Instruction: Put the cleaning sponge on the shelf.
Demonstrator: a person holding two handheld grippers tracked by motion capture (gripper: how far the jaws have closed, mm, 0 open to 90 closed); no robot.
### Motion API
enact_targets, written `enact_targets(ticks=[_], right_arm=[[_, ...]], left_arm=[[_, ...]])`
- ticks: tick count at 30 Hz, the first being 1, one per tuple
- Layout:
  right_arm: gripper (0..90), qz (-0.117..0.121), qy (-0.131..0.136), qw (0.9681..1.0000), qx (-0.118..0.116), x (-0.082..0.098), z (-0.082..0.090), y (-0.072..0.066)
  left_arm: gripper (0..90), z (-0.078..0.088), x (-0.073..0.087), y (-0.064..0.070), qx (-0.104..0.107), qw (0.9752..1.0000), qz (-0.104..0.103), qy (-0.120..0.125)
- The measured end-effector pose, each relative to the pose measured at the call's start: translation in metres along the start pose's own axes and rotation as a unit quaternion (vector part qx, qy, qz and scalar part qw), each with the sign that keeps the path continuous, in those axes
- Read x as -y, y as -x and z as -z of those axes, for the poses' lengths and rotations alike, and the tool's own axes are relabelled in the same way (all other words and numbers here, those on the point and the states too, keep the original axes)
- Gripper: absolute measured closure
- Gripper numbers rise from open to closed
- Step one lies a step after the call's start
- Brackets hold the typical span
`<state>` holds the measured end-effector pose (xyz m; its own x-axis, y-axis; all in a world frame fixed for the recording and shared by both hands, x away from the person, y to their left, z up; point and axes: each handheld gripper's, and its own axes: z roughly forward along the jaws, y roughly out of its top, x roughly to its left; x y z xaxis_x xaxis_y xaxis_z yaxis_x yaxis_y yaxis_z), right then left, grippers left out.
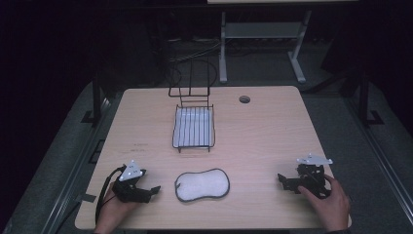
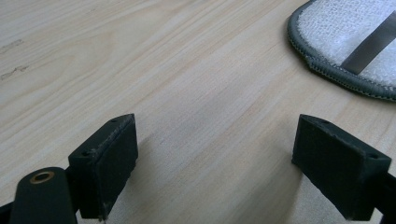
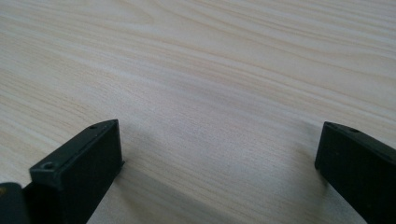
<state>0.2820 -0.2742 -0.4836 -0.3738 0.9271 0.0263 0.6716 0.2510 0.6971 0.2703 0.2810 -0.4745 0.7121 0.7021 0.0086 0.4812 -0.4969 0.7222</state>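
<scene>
A: How many things lie on the wooden surface?

B: Two. One white scrubbing pad with a grey edge, and one black wire rack over a white tray. There are also two grippers, one in each hand.

A: Where is the pad?

B: Near the front edge, at about 6 o'clock from the middle of the surface. The rack stands at 12 o'clock from it, well apart.

A: Which way does the pad run?

B: It lies flat and is peanut-shaped, with its long axis running from 9 o'clock to 3 o'clock, the 3 o'clock end tipped slightly toward the far side. In the left gripper view a dark strap crosses its top.

A: And the grippers?

B: The left gripper rests at 9 o'clock from the pad, near it but not touching, pointing toward it. Its jaws stand wide apart with only bare wood between them. The right gripper sits at 3 o'clock, farther off, pointing toward the pad; its jaws are also spread wide, holding nothing.
</scene>
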Motion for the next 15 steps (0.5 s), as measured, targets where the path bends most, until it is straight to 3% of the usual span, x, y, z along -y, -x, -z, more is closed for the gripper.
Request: enact_targets(ticks=[11,15], right_arm=[[0.2,0.001,0.000,1.0000,0.000,0.0000,-0.0001,0.0002],[0.2,0.000,0.000,1.0000,0.000,-0.0001,0.0000,0.0001]], left_arm=[[15.4,0.0013,-0.0002,0.0005,-0.002,1.0000,0.006,0.001],[27.8,0.0059,-0.0040,0.0031,0.016,0.9998,0.013,0.004]])
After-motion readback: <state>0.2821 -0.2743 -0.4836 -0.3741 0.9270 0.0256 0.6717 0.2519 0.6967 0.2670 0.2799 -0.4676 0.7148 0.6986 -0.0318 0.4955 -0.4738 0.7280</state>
